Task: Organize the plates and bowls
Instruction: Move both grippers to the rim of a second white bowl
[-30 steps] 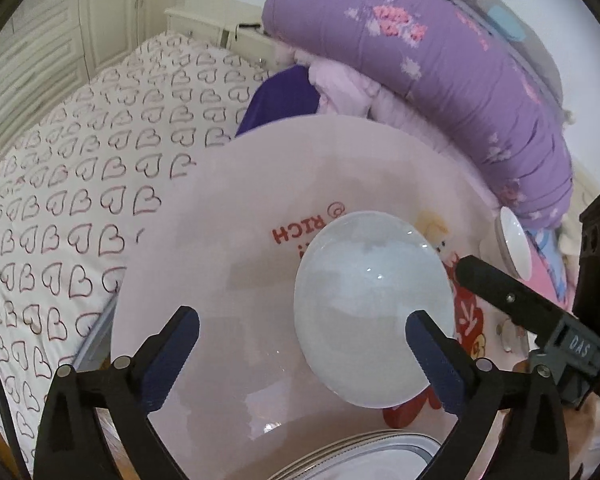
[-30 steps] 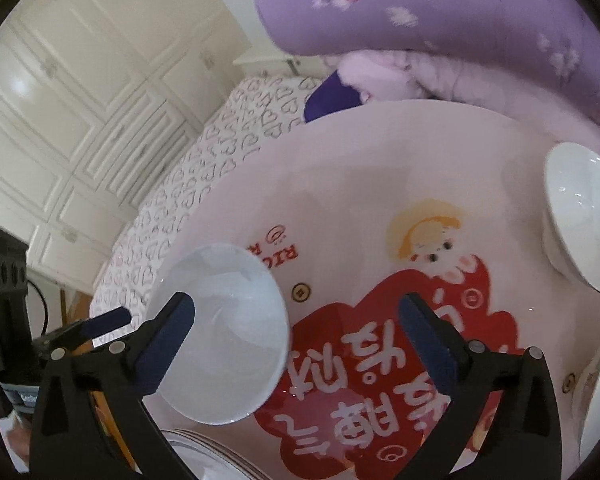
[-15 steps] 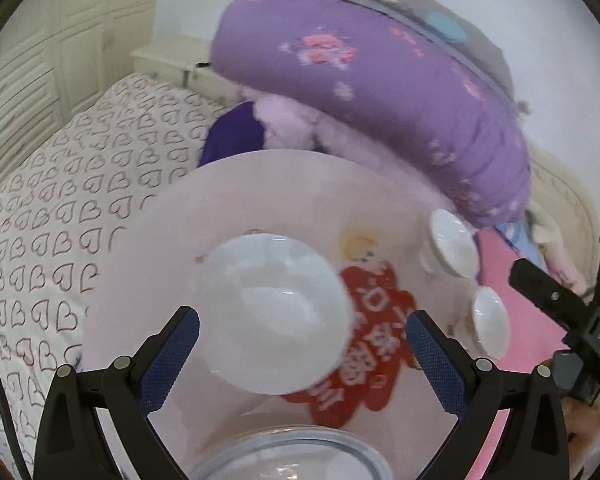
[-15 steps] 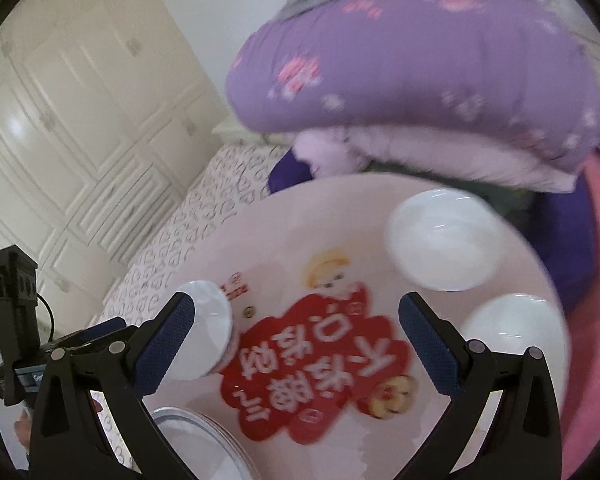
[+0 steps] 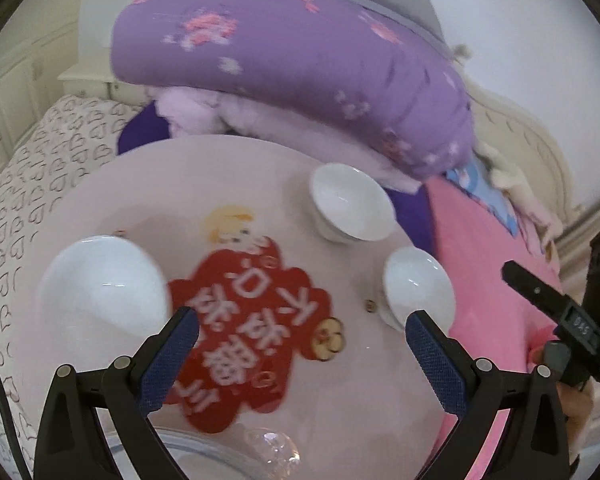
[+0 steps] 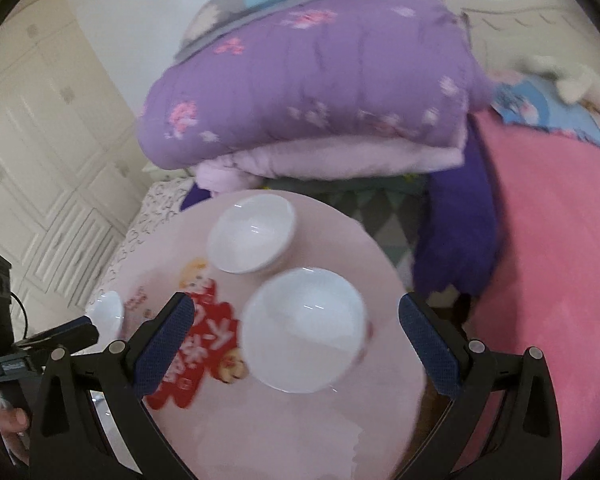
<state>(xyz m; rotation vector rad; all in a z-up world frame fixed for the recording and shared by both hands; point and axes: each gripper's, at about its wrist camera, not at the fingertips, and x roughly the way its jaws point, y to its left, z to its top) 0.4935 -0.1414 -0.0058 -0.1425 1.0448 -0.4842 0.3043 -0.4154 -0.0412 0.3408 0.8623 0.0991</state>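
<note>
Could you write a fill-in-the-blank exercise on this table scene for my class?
1. The bowls on the round table are ___ in colour.
2. The right gripper frames ___ white bowl.
3. Both grippers' jaws are ___.
4. The folded quilt behind is ___.

Answers: white; one; open; purple

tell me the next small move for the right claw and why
Probably ease the right claw down around the nearest bowl: its jaws are open and empty, and that bowl sits upright between them on the pink table, with a second bowl just behind to stack with.
</note>
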